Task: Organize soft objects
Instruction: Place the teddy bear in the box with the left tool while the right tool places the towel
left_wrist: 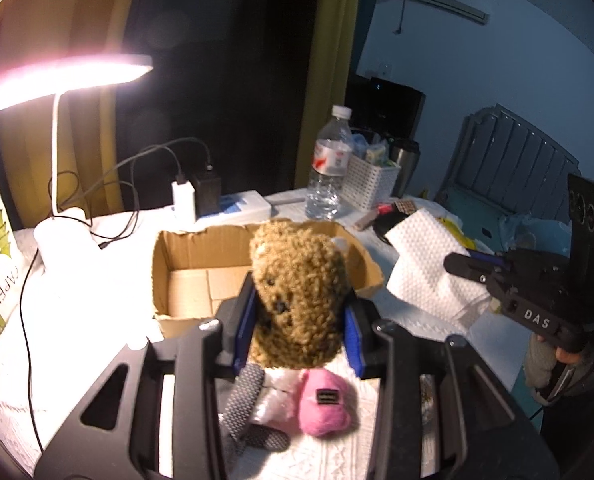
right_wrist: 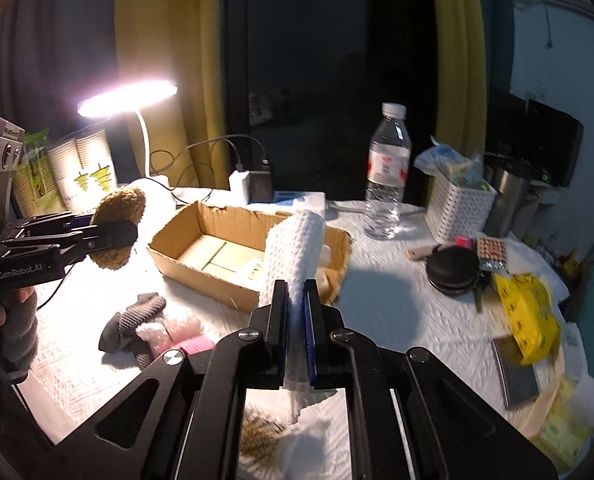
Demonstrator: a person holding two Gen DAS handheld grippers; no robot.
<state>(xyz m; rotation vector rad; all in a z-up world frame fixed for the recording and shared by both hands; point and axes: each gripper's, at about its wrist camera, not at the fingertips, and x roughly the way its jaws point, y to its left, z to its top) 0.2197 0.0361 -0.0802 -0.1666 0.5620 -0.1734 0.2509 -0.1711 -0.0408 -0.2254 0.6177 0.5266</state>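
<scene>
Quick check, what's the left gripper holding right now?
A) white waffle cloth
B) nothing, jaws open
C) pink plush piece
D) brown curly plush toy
D: in the left wrist view the left gripper has its blue pads pressed on either side of the brown curly plush toy, lifted above the pink plush piece on the table; the white waffle cloth is in the right gripper.

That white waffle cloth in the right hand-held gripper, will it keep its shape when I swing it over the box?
Probably not. The white waffle cloth looks limp: it curls over above the right hand-held gripper and hangs in loose folds below it. It seems light, so it may sway. The textured weave likely grips the pads well.
</scene>
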